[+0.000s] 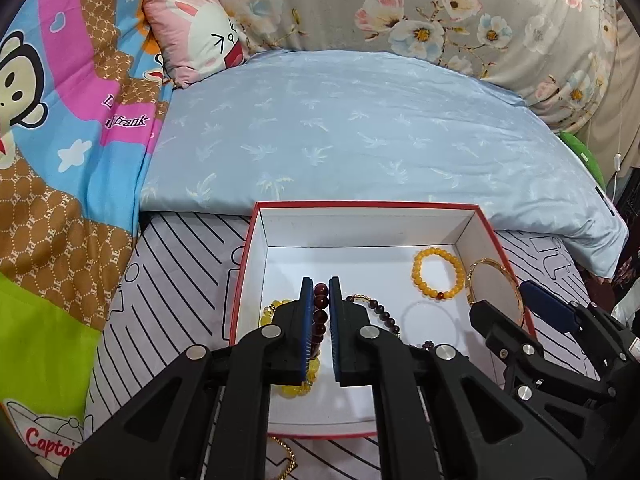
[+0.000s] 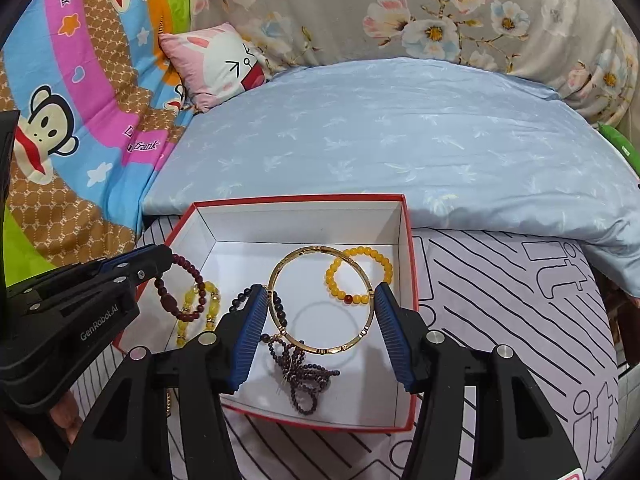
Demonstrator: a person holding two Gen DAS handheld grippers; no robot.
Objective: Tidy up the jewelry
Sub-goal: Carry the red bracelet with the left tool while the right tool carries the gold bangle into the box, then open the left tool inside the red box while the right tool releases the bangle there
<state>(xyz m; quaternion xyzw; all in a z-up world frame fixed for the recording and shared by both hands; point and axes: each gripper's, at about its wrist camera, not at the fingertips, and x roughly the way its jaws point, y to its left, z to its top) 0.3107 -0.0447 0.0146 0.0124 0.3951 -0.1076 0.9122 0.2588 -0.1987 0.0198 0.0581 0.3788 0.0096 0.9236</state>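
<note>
A red box with a white inside (image 1: 362,220) (image 2: 304,216) lies on the bed. My left gripper (image 1: 321,292) (image 2: 160,258) is shut on a dark red bead bracelet (image 1: 320,314) (image 2: 170,304), holding it over the box's left side above a yellow crystal bracelet (image 1: 276,314) (image 2: 200,312). My right gripper (image 2: 322,300) (image 1: 504,296) holds a gold bangle (image 2: 320,300) (image 1: 498,276) between its wide-set fingers above the box floor. An orange bead bracelet (image 1: 438,276) (image 2: 358,276) and a dark purple bead strand (image 2: 300,376) (image 1: 380,314) lie in the box.
A gold chain (image 1: 286,458) lies on the striped sheet in front of the box. A light blue quilt (image 1: 360,128) lies behind the box. A cartoon blanket (image 1: 60,160) and a pink pillow (image 1: 200,36) are at the left.
</note>
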